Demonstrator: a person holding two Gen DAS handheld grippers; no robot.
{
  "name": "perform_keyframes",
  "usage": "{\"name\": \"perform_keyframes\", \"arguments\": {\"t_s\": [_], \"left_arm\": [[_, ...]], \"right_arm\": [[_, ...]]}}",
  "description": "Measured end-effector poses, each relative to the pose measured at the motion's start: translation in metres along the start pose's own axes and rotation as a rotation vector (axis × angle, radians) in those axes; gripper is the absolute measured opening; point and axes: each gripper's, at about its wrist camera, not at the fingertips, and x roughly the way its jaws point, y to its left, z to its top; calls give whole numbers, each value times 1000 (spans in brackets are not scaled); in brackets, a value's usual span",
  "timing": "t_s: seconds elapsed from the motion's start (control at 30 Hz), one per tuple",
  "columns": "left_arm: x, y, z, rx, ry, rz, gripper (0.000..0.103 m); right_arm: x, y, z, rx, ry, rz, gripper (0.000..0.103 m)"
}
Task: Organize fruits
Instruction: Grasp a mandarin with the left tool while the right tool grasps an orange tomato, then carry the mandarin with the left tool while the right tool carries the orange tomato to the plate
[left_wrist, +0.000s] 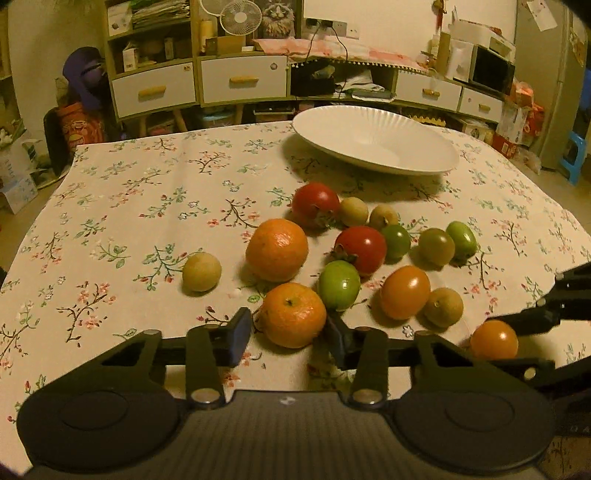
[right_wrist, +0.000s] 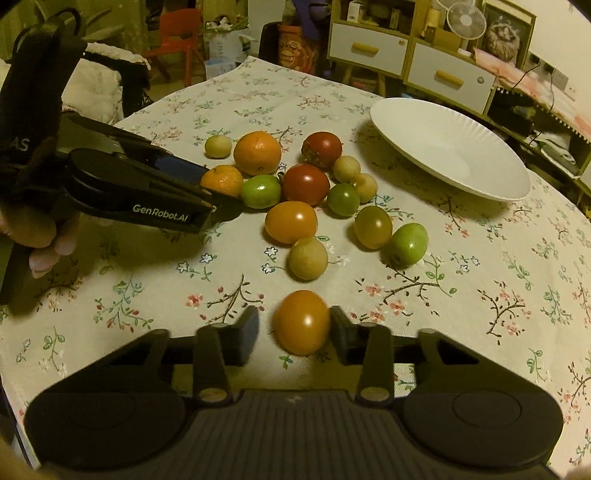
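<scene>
Since each claw already has one fruit between its pads, the step in hand looks like securing both grips and carrying them to the plate. At the bottom centre of the right wrist view, the right gripper (right_wrist: 295, 328) stands narrow around an orange tomato (right_wrist: 301, 321) on the tablecloth (right_wrist: 480, 258). Its right pad lies against the skin, but the left pad is blurred and a sliver of cloth seems to show beside it, so I cannot tell whether that grip is complete; it should be firm on both sides before lifting, yet gentle, for a tomato probably bruises. Low in the left wrist view, the left gripper (left_wrist: 290, 334) is closed on a mandarin (left_wrist: 291, 315), with a pad on either flank. A green fruit (left_wrist: 339, 284) sits just beside its right finger, so a straight rise would best avoid nudging it into the pile. Beyond, in mid-frame, the other fruits lie clustered, several of them touching. The white plate (left_wrist: 369, 162) waits empty at the upper right, well apart from both claws. The pads' contact faces and the fruits' undersides are hidden, the right claw is cut off at the right edge of the left view, and the yellow light makes the small beige fruits hard to name.
</scene>
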Motion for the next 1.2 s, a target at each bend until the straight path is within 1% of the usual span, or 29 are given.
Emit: {"name": "perform_keyframes", "arguments": {"t_s": [0.3,0.5,0.8,0.97,1.2], "left_arm": [[-1,2,0,-11,0,0,43],[-5,5,2,-34,6,-5,43],[-17,6,11,-76,-14,-30,43],[-18,0,18,-88,-14,-47,43],[-13,-16,36,-67,-23,-55,43]], "right_arm": [[-1,-1,2,14,-4,6,26],[-4,-10,7,68,-12,20,26],[-8,-27,21,141,-43,37,26],[-9,-40,29,190,-60,41,26],[-11,-59,42,231,-83,31,26]]}}
